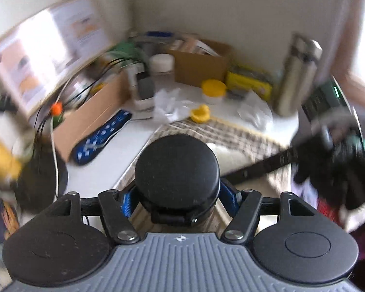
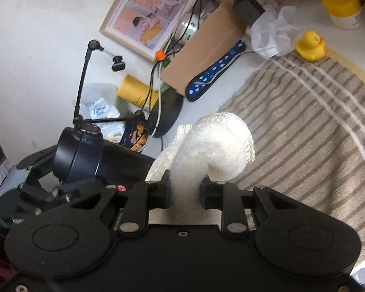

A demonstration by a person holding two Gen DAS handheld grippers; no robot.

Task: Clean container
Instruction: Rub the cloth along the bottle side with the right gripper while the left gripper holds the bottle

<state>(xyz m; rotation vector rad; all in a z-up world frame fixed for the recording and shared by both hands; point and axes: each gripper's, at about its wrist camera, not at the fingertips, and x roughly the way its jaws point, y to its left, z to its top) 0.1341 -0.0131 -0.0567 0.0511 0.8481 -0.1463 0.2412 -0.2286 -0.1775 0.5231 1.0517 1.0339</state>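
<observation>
So the container (image 1: pixel 177 170), a black-lidded flask, is clamped in the left gripper (image 1: pixel 178 200) just under the cap, presumably so it's kept steady for wiping. A white cloth (image 2: pixel 211 150) is pinched tight in the right gripper (image 2: pixel 185 192), bunched up ahead of the fingers. From the right wrist the flask sits at 9 o'clock, lid sideways. Further out at 1 o'clock, a rubber duck (image 2: pixel 310 46) is parked on the striped towel (image 2: pixel 304 121)

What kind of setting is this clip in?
Probably a cluttered table in a home, against a wall: a framed picture leans there, beside a rubber duck, cardboard box and striped towel.
</observation>
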